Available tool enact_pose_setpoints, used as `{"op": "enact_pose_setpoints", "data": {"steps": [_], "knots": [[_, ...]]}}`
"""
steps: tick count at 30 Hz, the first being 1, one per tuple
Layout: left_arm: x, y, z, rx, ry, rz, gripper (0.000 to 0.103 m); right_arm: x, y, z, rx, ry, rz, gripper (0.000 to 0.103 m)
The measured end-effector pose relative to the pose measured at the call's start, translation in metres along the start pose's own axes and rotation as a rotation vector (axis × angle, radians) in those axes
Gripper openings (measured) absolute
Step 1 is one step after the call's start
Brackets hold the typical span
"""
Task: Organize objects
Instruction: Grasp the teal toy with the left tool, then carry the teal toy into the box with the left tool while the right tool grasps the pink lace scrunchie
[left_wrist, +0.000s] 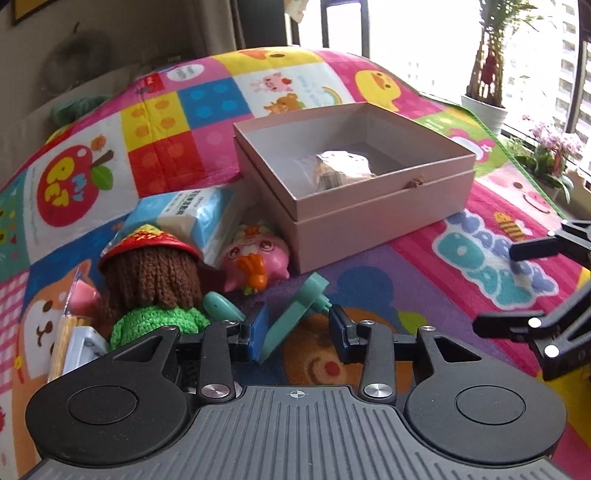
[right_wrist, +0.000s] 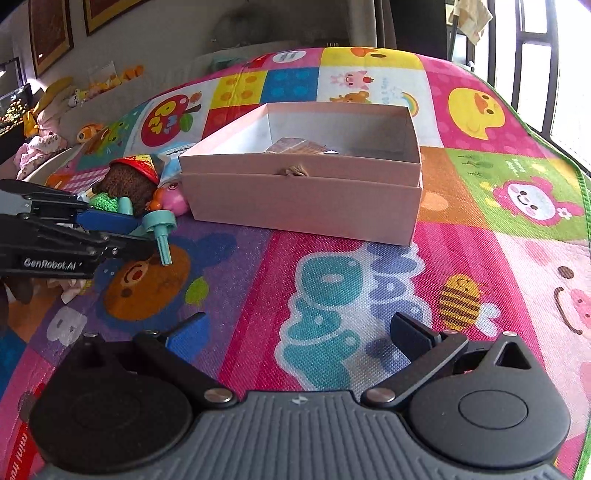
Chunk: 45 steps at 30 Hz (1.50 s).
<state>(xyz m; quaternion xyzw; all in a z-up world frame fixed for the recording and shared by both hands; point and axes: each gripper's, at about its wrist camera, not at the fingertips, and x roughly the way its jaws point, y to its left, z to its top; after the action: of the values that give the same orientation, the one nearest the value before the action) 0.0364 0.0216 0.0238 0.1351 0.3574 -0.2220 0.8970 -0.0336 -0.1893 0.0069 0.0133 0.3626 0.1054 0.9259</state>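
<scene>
Left claw (left_wrist: 298, 325), half-open, straddles a teal plastic T-shaped toy (left_wrist: 295, 314); right claw (right_wrist: 301, 332) gapes wide, empty, over the woven mat (right_wrist: 332, 258).

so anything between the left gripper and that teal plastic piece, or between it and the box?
Nothing visible. The left gripper is open around the teal plastic piece, which leans on one pad. Bare mat lies between it and the pink box; the box is open-topped.

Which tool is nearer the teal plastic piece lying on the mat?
Left. The left tool brackets the teal plastic piece, jaws open; the right tool hovers open over bare mat, well away.
</scene>
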Motion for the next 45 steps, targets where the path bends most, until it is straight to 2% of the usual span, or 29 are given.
{"op": "enact_pose_setpoints", "data": {"steps": [3, 5, 6, 7, 10, 17, 21, 25, 28, 32, 33, 36, 38, 39, 40, 42, 45], "knots": [[0.016, 0.005, -0.001, 0.009, 0.009, 0.007, 0.036, 0.001, 0.001, 0.000, -0.004, 0.001, -0.003, 0.103], [0.016, 0.009, -0.001, -0.001, 0.005, -0.013, 0.032, 0.000, 0.001, -0.001, -0.010, 0.002, -0.006, 0.103], [0.015, 0.011, 0.000, -0.023, 0.015, -0.024, 0.029, 0.001, 0.001, -0.001, -0.012, 0.003, -0.006, 0.103], [0.014, 0.014, 0.000, -0.046, 0.027, -0.032, 0.021, 0.001, 0.002, -0.001, -0.013, 0.004, -0.008, 0.103], [0.004, 0.020, -0.005, -0.152, 0.072, -0.083, 0.014, 0.003, 0.005, 0.000, -0.029, 0.014, -0.021, 0.103], [-0.048, -0.023, -0.055, -0.238, 0.080, -0.215, 0.015, 0.004, 0.008, 0.000, -0.058, 0.022, -0.028, 0.103], [-0.074, -0.032, -0.080, -0.265, 0.045, -0.175, 0.015, 0.006, 0.011, 0.004, -0.074, 0.041, -0.030, 0.103], [-0.093, -0.012, -0.094, -0.297, 0.057, -0.107, 0.015, -0.003, 0.031, 0.030, -0.078, 0.038, 0.067, 0.103], [-0.105, 0.001, -0.108, -0.324, 0.055, -0.111, 0.015, -0.013, 0.065, 0.053, -0.119, 0.029, 0.176, 0.103], [-0.115, 0.002, -0.120, -0.322, 0.028, -0.133, 0.015, -0.006, 0.121, 0.070, -0.155, 0.131, 0.370, 0.103], [-0.116, 0.000, -0.122, -0.322, 0.021, -0.132, 0.015, -0.001, 0.141, 0.070, -0.178, 0.165, 0.413, 0.101], [-0.117, -0.001, -0.123, -0.331, 0.010, -0.127, 0.015, 0.013, 0.190, 0.065, -0.254, 0.269, 0.494, 0.082], [-0.117, -0.002, -0.123, -0.331, 0.007, -0.124, 0.015, 0.020, 0.213, 0.058, -0.319, 0.320, 0.515, 0.056], [-0.117, -0.002, -0.123, -0.331, 0.005, -0.122, 0.015, 0.024, 0.221, 0.056, -0.347, 0.347, 0.508, 0.034], [-0.117, -0.002, -0.123, -0.333, 0.004, -0.122, 0.015, 0.028, 0.226, 0.055, -0.359, 0.370, 0.497, 0.027], [-0.117, -0.001, -0.122, -0.344, 0.003, -0.124, 0.015, 0.027, 0.222, 0.057, -0.340, 0.359, 0.471, 0.024], [-0.115, 0.000, -0.121, -0.353, 0.004, -0.125, 0.016, 0.015, 0.195, 0.062, -0.291, 0.302, 0.383, 0.023]]}}
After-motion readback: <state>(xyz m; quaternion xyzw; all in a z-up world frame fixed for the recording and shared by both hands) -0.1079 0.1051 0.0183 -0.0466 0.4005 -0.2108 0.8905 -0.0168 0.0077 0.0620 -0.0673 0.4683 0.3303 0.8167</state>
